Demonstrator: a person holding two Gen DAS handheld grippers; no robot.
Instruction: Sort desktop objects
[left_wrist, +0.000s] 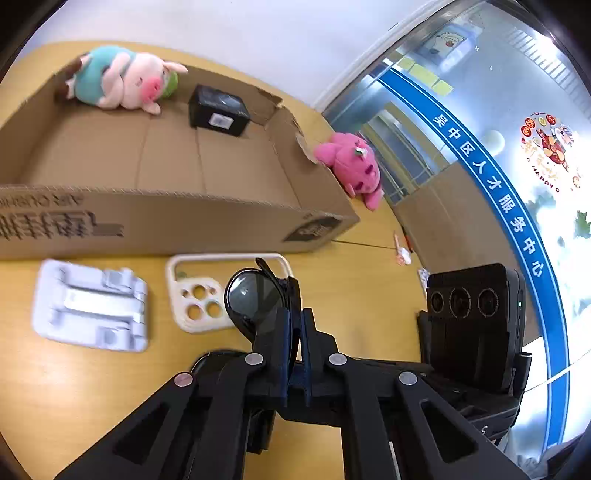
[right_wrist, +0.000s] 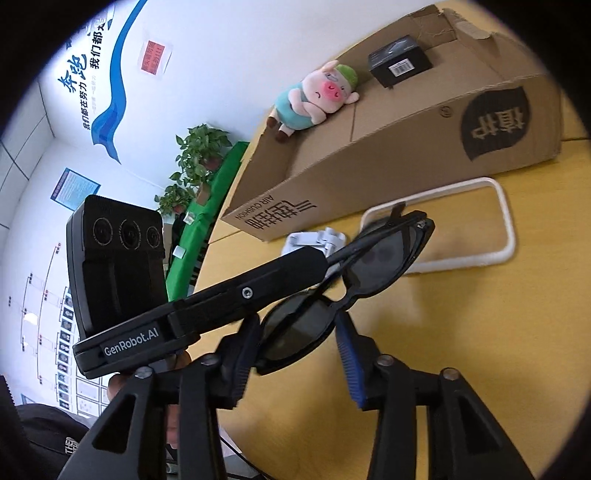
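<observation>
My left gripper (left_wrist: 293, 325) is shut on a pair of black sunglasses (left_wrist: 255, 299) and holds them above the wooden table (left_wrist: 92, 387). In the right wrist view the sunglasses (right_wrist: 373, 266) hang from the left gripper's arm (right_wrist: 243, 295). My right gripper (right_wrist: 295, 339) is open, its jaws on either side of the lower lens, not clamped. A cardboard box (left_wrist: 166, 221) holds a pig plush (left_wrist: 125, 79) and a small black box (left_wrist: 218, 110). A white phone case (left_wrist: 199, 291) and a white plastic insert (left_wrist: 92, 306) lie in front of the box.
A pink plush (left_wrist: 354, 166) leans at the box's right end. A pen-like item (left_wrist: 400, 251) lies near the table's far edge. A glass wall is to the right. Plants (right_wrist: 199, 155) and a green surface stand beyond the table.
</observation>
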